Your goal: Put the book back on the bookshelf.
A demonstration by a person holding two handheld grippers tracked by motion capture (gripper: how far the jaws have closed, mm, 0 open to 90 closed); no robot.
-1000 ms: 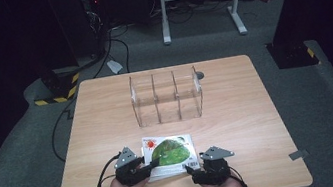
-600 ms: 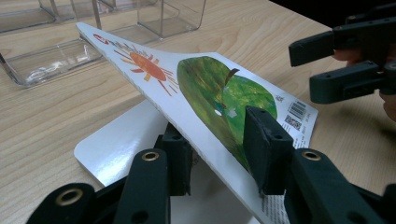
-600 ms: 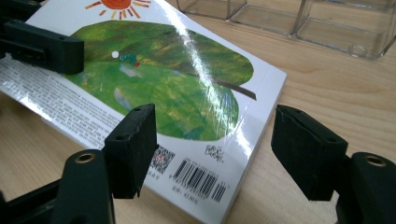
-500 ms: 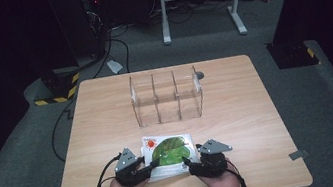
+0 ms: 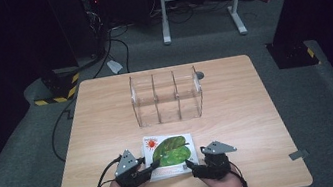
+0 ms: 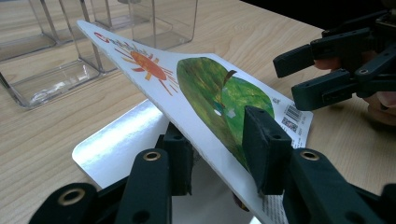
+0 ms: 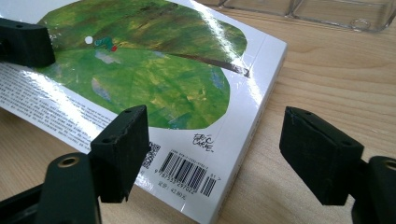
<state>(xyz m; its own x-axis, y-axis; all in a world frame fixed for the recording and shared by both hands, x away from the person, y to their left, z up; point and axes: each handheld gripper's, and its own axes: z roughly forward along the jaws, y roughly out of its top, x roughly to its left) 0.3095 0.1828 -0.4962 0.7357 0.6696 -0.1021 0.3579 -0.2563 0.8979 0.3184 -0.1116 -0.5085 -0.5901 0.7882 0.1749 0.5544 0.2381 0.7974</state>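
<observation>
Between the left gripper's (image 6: 219,154) jaws sits the lifted cover of the picture book (image 5: 170,154), clamped by both pads; a second ago that cover lay flatter. Just right of it, the right gripper (image 7: 212,154) has shifted closer to the book's barcode corner, its jaws just widening and holding nothing. Its own view shows the barcode; the left gripper view shows the glossy page beneath. Beyond both stands the clear organizer (image 5: 166,97) on the table (image 5: 260,124)
</observation>
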